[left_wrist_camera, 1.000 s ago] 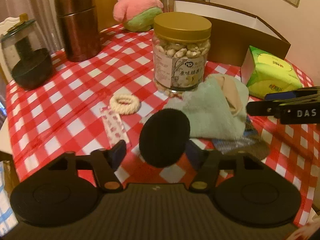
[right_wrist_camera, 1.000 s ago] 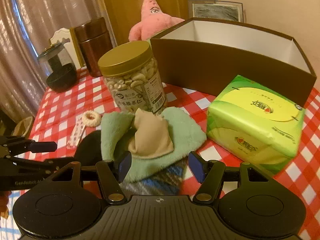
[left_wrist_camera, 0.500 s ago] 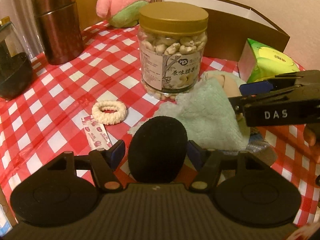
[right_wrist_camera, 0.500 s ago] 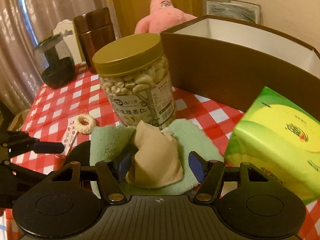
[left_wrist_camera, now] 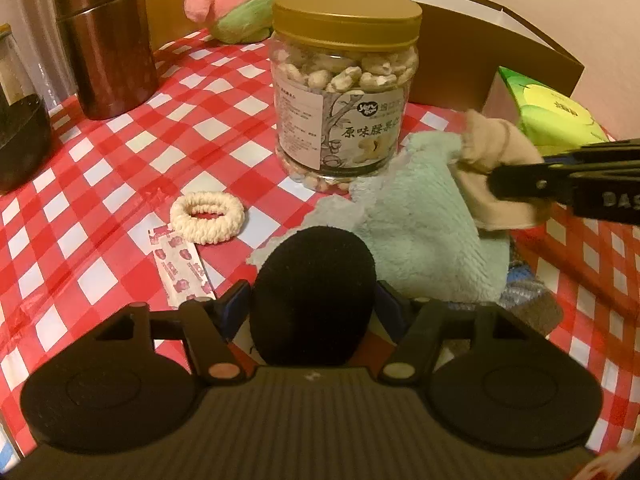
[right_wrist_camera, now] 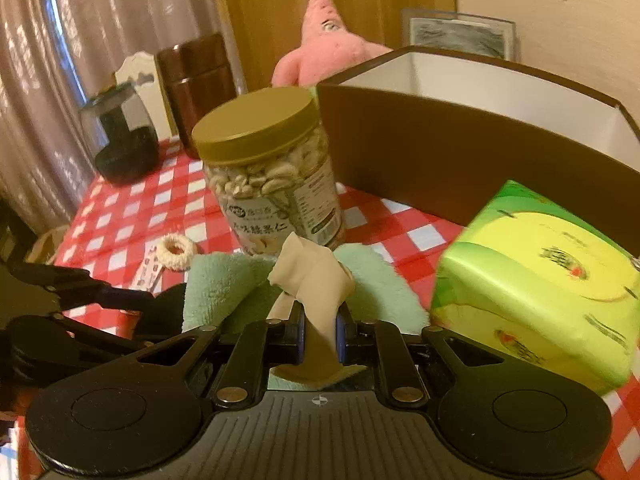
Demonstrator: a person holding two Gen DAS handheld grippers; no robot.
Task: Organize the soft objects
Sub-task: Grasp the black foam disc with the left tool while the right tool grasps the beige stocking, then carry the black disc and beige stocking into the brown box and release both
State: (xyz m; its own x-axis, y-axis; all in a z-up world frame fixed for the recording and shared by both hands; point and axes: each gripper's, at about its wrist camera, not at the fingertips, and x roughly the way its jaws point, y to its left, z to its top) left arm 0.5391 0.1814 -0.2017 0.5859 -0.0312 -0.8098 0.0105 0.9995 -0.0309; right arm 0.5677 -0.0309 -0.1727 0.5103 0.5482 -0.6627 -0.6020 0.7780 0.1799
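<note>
A black round puff (left_wrist_camera: 316, 292) lies on the red checked tablecloth between the jaws of my left gripper (left_wrist_camera: 312, 308). Those jaws are closing, with their pads right at its sides and the puff still round. A mint-green towel (left_wrist_camera: 420, 232) lies behind it, over a plaid cloth (left_wrist_camera: 528, 300). On the towel sits a beige cloth (right_wrist_camera: 312, 280), bunched upward. My right gripper (right_wrist_camera: 319, 336) is closing on it, and both pads pinch the fabric. A cream scrunchie (left_wrist_camera: 207, 216) lies left of the towel. A pink plush (left_wrist_camera: 236, 4) sits at the back.
A gold-lidded jar of cashews (left_wrist_camera: 344, 92) stands just behind the towel. An open brown box (right_wrist_camera: 440, 152) is at the back right, with a green tissue pack (right_wrist_camera: 540, 280) in front of it. A brown canister (left_wrist_camera: 108, 48), a dark glass jar (right_wrist_camera: 120, 140) and a small sachet (left_wrist_camera: 182, 268) are on the left.
My right jaws have closed from wide apart onto the beige cloth, bunching it up. The left gripper moved in and down, so the black puff now fills the gap between its pads.
</note>
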